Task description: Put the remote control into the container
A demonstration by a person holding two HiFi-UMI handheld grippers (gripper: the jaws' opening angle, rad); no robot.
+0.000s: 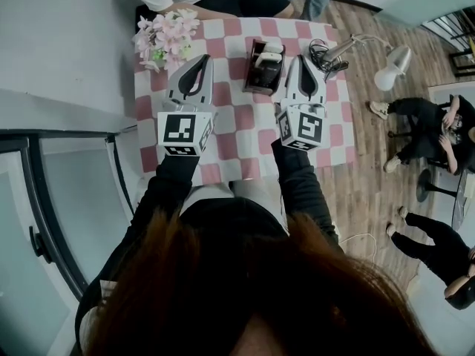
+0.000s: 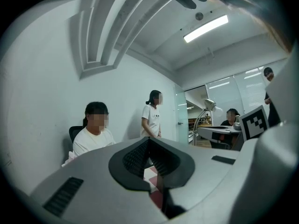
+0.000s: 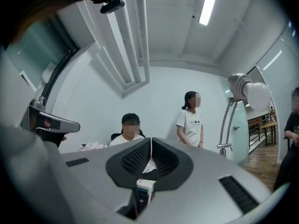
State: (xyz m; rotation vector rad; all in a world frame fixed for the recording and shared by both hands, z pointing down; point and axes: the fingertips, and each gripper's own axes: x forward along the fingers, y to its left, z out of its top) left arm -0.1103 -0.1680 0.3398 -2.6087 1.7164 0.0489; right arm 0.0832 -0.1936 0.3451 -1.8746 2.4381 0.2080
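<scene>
head view: the white remote control [image 1: 272,50] stands upright in the dark container [image 1: 258,87], left gripper [image 1: 201,59] left of it, right gripper [image 1: 300,60] just right. a sideways swing could tip the container. left gripper view: jaws closed, empty. only the right gripper view shows a white remote end [image 3: 145,189] low behind its closed jaws; i cannot tell if they touch.

Looks like an office or studio space to me: long strip light [image 2: 205,28] on a white ceiling [image 2: 154,36], glass partitions [image 2: 231,90], wood floor [image 1: 367,176], someone [image 2: 93,141] parked in a black office chair [image 2: 74,133], plus a small table [image 1: 340,136] with a pink-checked cloth [image 1: 241,128] and a desk lamp [image 1: 391,67].
</scene>
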